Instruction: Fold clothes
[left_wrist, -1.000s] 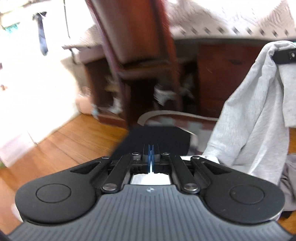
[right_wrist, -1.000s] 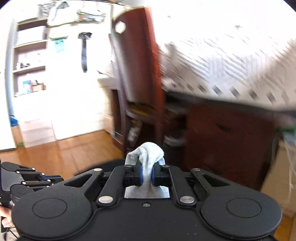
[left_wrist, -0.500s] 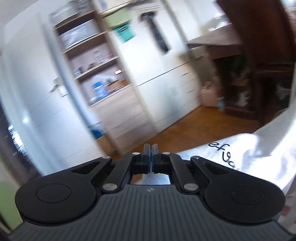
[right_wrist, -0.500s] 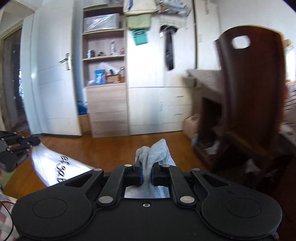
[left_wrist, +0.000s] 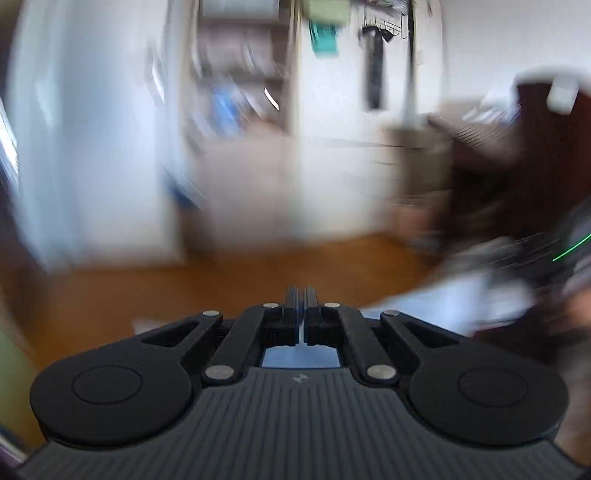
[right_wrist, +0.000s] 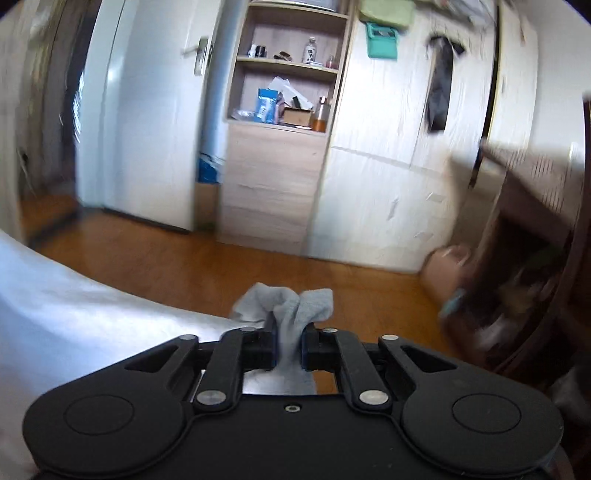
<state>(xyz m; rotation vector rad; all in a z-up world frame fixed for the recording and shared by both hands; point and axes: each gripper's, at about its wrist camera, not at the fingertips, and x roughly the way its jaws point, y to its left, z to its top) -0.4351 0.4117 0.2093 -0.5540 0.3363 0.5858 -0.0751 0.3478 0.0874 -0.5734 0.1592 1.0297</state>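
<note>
Loosening is what the right gripper (right_wrist: 288, 347) is doing: its jaws have just been opening, and they are now standing visibly further apart than half a second ago. A bunched fold of the grey garment (right_wrist: 286, 310) is still sitting between them, with the pads looking close against the cloth on either side, so I cannot tell whether it is truly freed. The rest of that garment is spreading away to the left as a pale sheet. The left gripper (left_wrist: 300, 314) is staying pinched nearly shut, only a thin sliver of pale cloth showing in the slit between its jaws, so it is probably keeping hold of a fabric edge; more pale fabric is trailing off to its right in heavy blur.

Farther out, both views are now facing the wooden floor (right_wrist: 184, 258) and the shelf unit (right_wrist: 280, 122) with wardrobe doors beside it, where a second ago the dark chair and table were filling them. The chair (right_wrist: 546, 295) is now sliding to the right edge.

Judging from this, the garment is being carried across and laid out, with the folding proper probably not yet started.
</note>
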